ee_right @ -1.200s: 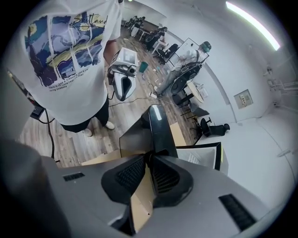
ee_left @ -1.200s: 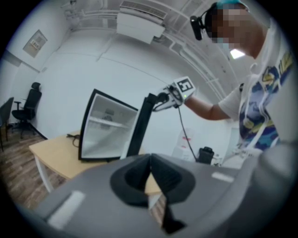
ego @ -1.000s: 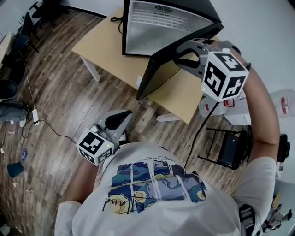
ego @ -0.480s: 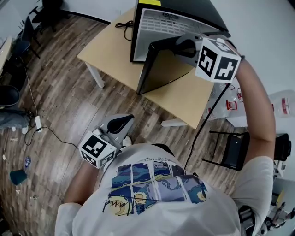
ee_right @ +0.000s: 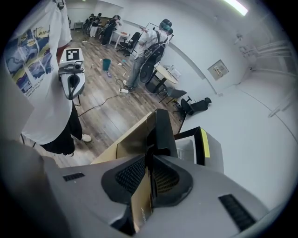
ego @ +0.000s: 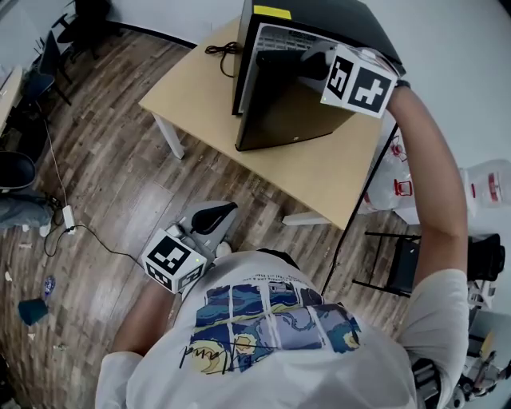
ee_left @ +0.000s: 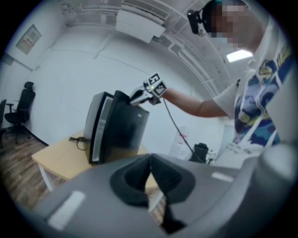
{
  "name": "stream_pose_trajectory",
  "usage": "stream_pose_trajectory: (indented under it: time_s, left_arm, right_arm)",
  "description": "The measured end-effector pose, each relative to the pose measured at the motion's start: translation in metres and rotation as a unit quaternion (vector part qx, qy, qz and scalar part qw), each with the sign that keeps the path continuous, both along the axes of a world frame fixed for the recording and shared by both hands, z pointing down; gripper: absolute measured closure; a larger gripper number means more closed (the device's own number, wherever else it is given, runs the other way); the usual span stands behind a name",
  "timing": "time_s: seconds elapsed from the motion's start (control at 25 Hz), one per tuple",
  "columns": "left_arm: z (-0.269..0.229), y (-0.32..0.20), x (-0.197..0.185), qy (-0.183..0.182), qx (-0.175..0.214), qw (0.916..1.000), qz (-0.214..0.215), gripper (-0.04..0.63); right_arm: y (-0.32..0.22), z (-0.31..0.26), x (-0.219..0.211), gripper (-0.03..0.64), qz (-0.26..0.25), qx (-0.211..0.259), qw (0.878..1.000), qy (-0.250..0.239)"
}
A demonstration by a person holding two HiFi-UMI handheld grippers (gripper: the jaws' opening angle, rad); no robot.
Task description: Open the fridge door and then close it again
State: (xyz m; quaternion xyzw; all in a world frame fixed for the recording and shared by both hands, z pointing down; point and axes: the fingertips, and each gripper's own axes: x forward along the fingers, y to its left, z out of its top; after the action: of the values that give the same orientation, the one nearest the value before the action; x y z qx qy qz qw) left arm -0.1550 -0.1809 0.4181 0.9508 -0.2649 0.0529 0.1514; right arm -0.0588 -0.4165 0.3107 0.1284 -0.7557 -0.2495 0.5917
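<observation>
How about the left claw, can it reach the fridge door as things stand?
Probably not: the left claw hangs low beside the person's waist, well short of the fridge door, which the right claw grips.

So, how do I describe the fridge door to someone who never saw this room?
On the light wooden table stands a black fridge. Its door is the black panel standing ajar before the pale interior; only it is pinched at its top edge by the right gripper.

The right arm (ego: 435, 168) reaches far out in front, and the right claw (ee_right: 150, 160) is pinched on the edge of the fridge door (ee_right: 164, 132). The left arm (ego: 142, 319) is bent low by the body. The left claw (ee_left: 150, 162) is closed with nothing in it.
</observation>
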Motion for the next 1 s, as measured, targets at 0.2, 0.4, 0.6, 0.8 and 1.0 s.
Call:
stream_pose_trajectory:
  time_s: [0.2, 0.4, 0.6, 0.8, 1.0]
  left_arm:
    - [0.000, -0.005, -0.015, 0.002, -0.003, 1.0000, -0.004, 0.584]
    - [0.004, -0.007, -0.024, 0.004, -0.003, 0.9999, -0.012, 0.584]
    - [0.002, -0.010, -0.028, 0.006, -0.005, 0.9998, -0.021, 0.584]
    - [0.006, -0.009, -0.033, 0.005, -0.012, 0.9996, -0.027, 0.584]
    - [0.010, -0.002, -0.036, 0.005, -0.021, 0.9992, -0.034, 0.584]
  right_arm:
    - [-0.025, -0.005, -0.010, 0.572, 0.027, 0.003, 1.000, -0.008]
    - [-0.043, -0.005, -0.014, 0.572, 0.047, 0.003, 0.999, -0.012]
    - [-0.065, -0.006, -0.013, 0.572, 0.070, 0.002, 0.997, -0.013]
    - [-0.086, -0.006, -0.015, 0.572, 0.090, 0.003, 0.996, -0.024]
    - [-0.094, -0.008, -0.015, 0.572, 0.100, 0.005, 0.994, -0.037]
